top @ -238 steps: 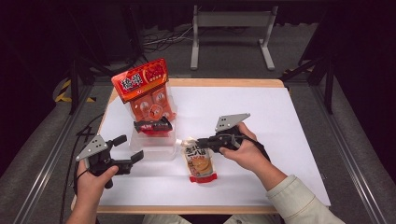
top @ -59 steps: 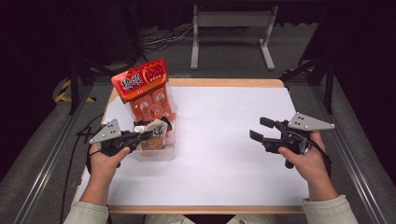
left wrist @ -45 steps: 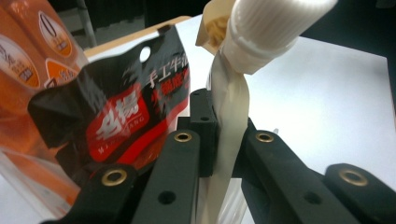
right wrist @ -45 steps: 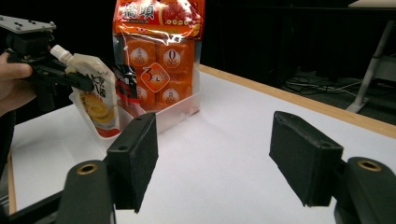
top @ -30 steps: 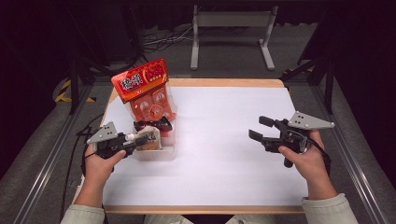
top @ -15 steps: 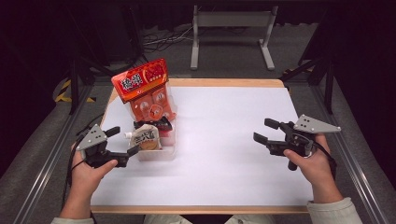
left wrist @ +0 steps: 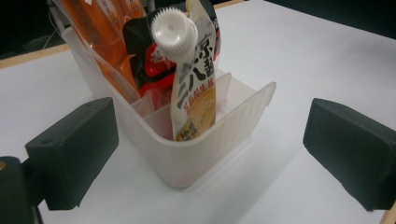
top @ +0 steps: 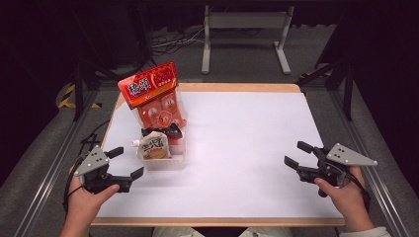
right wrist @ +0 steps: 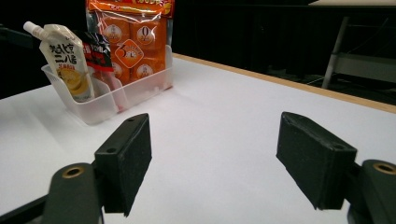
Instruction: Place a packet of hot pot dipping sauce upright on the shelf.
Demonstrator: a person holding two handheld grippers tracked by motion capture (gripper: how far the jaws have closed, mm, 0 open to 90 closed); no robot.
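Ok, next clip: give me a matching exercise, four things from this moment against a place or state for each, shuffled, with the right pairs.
Things:
1. spouted pouch
2. orange snack pack
3. left gripper
4. right gripper

Places or states:
A. open, at the table's right edge
B. upright in the near end of the clear bin
C. tallest item, at the bin's far end
D. open, just beside the bin, holding nothing

Pairs: 1-B, 2-C, 3-D, 4-A
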